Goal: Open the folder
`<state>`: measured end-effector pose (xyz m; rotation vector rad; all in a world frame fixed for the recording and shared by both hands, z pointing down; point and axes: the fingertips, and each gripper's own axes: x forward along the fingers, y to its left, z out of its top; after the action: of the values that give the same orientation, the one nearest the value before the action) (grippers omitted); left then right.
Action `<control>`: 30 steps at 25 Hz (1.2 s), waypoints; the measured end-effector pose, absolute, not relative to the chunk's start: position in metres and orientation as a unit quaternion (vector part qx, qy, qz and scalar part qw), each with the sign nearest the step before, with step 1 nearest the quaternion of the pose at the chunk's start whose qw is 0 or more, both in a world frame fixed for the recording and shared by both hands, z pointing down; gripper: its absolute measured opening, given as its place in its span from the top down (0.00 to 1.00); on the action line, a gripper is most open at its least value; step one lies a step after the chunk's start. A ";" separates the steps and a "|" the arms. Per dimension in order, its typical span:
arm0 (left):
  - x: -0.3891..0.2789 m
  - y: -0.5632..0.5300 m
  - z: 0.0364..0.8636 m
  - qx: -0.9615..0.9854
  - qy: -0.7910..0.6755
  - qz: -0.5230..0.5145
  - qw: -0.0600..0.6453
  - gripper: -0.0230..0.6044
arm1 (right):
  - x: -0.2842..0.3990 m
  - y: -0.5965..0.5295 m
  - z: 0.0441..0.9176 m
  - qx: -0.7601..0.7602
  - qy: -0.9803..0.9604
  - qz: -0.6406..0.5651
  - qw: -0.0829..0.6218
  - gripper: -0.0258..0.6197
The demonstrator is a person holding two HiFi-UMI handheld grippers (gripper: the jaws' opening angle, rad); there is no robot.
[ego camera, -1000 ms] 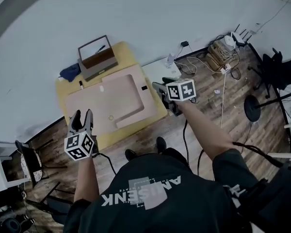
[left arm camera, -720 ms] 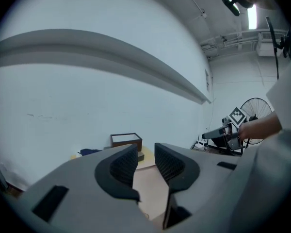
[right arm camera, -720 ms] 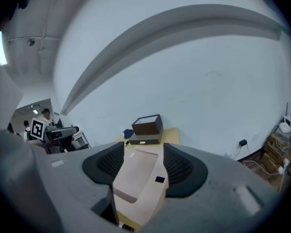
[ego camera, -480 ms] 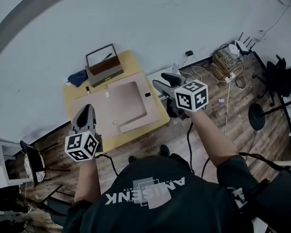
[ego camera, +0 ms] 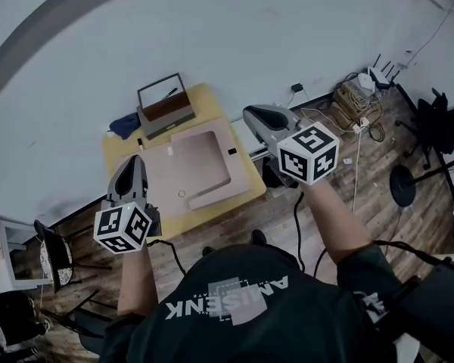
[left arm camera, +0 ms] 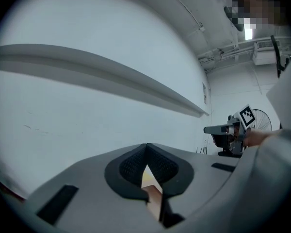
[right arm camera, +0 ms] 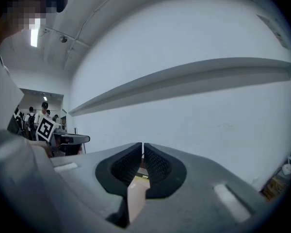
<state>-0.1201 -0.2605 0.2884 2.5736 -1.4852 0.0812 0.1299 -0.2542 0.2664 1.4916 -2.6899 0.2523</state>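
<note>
A pinkish-beige folder lies flat on the small yellow table, with nothing touching it. My left gripper hovers high over the table's left front corner, shut and empty; in the left gripper view its pads meet. My right gripper is raised above the table's right edge. In the right gripper view its jaws are closing, with only a thin slit left and nothing between them. Both point level at the white wall, and only slivers of table and folder show under the pads.
At the table's back stand an open brown box holding a pen and a blue cloth. Cables and power strips lie on the wood floor at the right, near a round stand base. A chair is at the left.
Both grippers have risen well above the table. The left jaws closed first, then the right jaws came together. Neither has taken hold of anything.
</note>
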 end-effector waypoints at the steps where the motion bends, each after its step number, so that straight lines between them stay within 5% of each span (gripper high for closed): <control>1: -0.119 -0.259 0.284 0.862 -0.499 0.026 0.079 0.96 | 0.130 -0.252 0.263 0.486 -0.871 0.075 0.028 0.94; 30: -0.115 -0.261 0.257 0.852 -0.522 0.039 0.020 0.96 | 0.133 -0.256 0.265 0.509 -0.857 0.044 0.062 0.95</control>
<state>-0.1154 -0.2607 0.2570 2.6431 -1.6179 0.1223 0.1326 -0.2555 0.2648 1.5394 -2.5918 0.1331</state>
